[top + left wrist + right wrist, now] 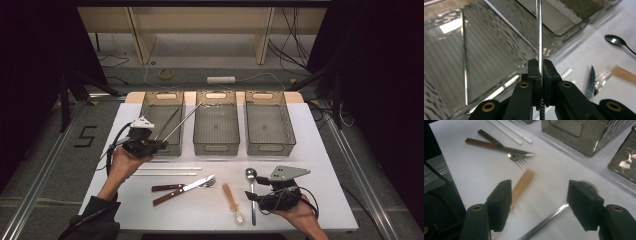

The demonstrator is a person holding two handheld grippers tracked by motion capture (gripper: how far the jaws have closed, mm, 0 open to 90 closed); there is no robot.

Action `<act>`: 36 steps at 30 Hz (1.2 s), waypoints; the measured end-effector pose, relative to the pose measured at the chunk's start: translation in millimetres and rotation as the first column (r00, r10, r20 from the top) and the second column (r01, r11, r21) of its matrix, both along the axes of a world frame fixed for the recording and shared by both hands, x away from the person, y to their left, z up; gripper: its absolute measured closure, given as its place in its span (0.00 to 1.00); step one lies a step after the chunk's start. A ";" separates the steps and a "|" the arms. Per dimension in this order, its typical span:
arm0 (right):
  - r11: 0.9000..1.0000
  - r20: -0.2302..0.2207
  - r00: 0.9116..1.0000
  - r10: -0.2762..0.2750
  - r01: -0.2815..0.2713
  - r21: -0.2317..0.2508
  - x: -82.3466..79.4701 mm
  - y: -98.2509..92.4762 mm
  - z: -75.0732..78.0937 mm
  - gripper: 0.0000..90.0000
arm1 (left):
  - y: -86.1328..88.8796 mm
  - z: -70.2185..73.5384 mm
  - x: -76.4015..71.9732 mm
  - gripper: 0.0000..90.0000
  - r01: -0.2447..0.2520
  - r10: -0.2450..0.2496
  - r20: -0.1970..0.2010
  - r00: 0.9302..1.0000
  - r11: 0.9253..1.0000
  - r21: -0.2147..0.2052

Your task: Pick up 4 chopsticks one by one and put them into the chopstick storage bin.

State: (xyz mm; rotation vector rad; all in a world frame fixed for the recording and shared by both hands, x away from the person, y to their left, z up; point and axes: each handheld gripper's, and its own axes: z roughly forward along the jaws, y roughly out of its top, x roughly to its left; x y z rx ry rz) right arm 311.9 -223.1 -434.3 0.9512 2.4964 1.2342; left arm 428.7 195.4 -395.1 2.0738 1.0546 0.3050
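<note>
Three bins stand along the bench (125, 200). Left tongs (159, 143) are clamped on a metal chopstick (182, 121) angled over the left bin (148, 111); lowering it level alongside its mate should prevent bouncing. Right tongs (252, 195) hang apart over a spoon (251, 175).

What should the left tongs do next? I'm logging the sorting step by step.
Probably lower and open: the left tongs are shut on a metal chopstick angled over the left bin, where another chopstick already lies.
</note>
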 end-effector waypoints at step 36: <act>0.999 0.003 1.000 0.004 -0.004 0.053 -7.3 -4.4 -0.8 0.40 | 30.7 -23.6 75.0 0.95 -0.193 0.201 -0.097 0.975 0.978 0.080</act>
